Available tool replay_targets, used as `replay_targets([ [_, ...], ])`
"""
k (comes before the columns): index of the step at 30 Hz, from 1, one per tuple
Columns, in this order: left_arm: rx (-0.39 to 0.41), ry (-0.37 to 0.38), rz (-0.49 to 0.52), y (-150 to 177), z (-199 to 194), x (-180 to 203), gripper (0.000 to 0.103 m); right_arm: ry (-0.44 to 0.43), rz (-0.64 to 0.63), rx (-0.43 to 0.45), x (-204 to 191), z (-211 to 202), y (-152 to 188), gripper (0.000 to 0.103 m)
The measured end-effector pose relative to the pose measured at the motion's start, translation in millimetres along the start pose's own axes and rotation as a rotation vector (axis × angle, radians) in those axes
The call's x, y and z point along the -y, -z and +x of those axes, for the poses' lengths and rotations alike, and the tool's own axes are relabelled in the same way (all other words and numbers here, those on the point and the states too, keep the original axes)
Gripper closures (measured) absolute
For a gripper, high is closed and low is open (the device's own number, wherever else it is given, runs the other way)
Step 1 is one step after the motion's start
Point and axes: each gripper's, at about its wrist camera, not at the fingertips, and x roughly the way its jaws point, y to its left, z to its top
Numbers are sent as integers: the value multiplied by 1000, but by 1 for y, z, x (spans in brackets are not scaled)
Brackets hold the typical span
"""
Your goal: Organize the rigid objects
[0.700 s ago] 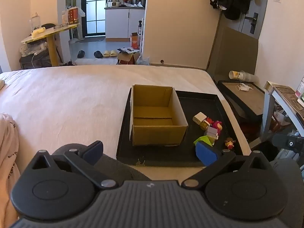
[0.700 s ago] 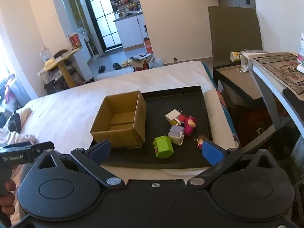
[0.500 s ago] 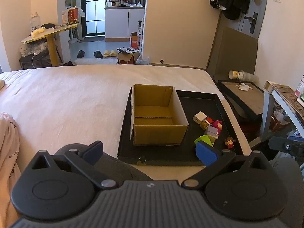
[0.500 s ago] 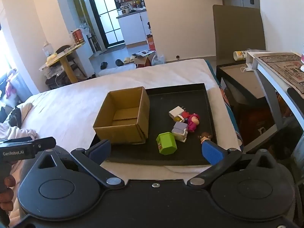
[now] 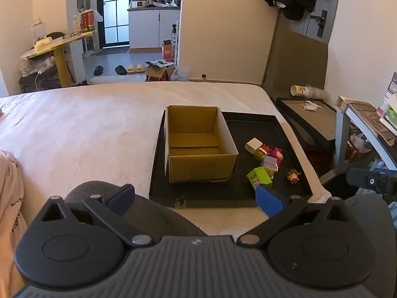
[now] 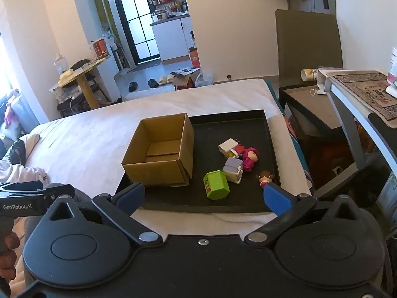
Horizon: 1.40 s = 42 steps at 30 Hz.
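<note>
Right wrist view: green block [image 6: 215, 185], just ahead of right claw [image 6: 203, 196], lies loose among small toys [image 6: 244, 159] on black tray [image 6: 269, 134]; empty cardboard box [image 6: 161, 159], ahead-left, presumably awaits them. Both claws spread wide, empty; left claw [image 5: 194, 198] likewise poised.

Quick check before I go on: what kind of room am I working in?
Most likely a small lived-in flat: a white-sheeted bed serves as the work surface, a kitchen counter with appliances shows through the doorway, and pale slippers lie on the floor.
</note>
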Motion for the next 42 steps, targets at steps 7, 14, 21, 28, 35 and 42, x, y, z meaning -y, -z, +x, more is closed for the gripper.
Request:
replay_targets([
  [7, 10, 0, 12, 1, -6, 3, 0, 1, 2, 9, -1, -7, 1, 0],
  [14, 11, 2, 13, 3, -8, 6, 0, 8, 4, 20, -1, -15, 3, 0],
  [21, 19, -1, 20, 4, -9, 7, 0, 12, 2, 19, -1, -17, 2, 0],
  [28, 19, -4, 12, 6, -11, 5, 0, 11, 1, 18, -1, -17, 2, 0],
  [35, 19, -23, 41, 6, -12, 5, 0, 7, 7, 18, -3, -21, 1, 0],
  [42, 12, -9, 39, 6, -13, 2, 0, 44, 10, 14, -3, -21, 3, 0],
])
